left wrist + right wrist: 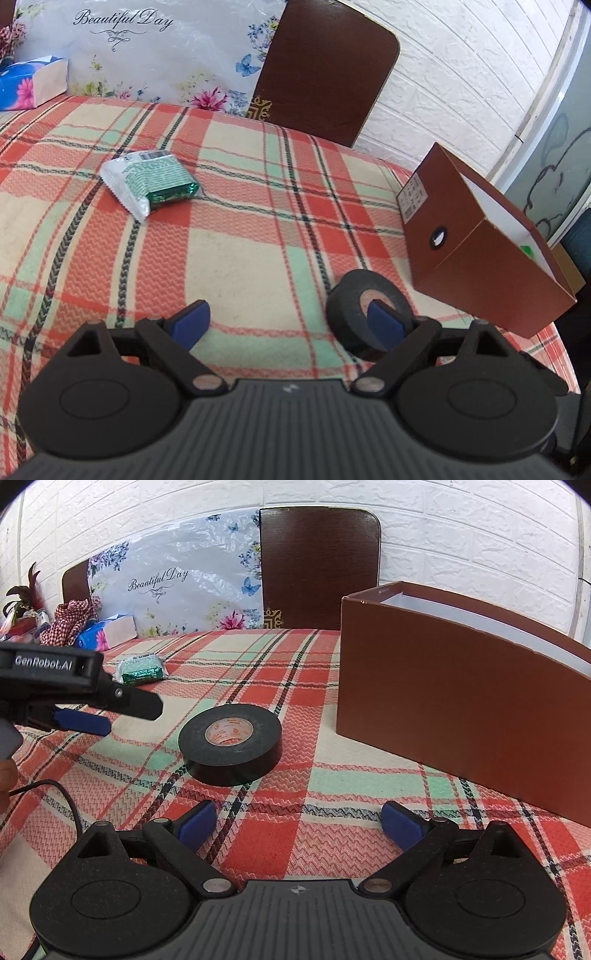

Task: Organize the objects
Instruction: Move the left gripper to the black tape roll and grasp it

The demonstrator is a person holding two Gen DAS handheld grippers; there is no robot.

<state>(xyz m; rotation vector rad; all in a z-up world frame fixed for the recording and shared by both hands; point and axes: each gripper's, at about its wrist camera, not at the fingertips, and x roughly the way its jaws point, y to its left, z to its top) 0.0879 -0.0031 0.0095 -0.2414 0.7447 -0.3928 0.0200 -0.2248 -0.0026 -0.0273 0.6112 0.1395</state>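
Observation:
A black roll of tape (pixel 229 738) lies flat on the plaid tablecloth (pixel 332 801), left of an open brown box (pixel 461 709). In the left wrist view the tape (pixel 351 306) sits just behind my right blue finger, with the brown box (pixel 480 266) to its right. My left gripper (pixel 286 321) is open and empty; it also shows in the right wrist view (pixel 99 716), hovering left of the tape. My right gripper (pixel 299 823) is open and empty, close in front of the tape. A green and white packet (pixel 151 181) lies farther back, also in the right wrist view (pixel 142 670).
A blue tissue box (pixel 107 631) and red checked cloth (pixel 72 622) sit at the table's far left. A floral bag (pixel 173 579) and dark wooden chair backs (pixel 319 565) stand behind the table against a white brick wall. A black cable (pixel 55 794) trails at left.

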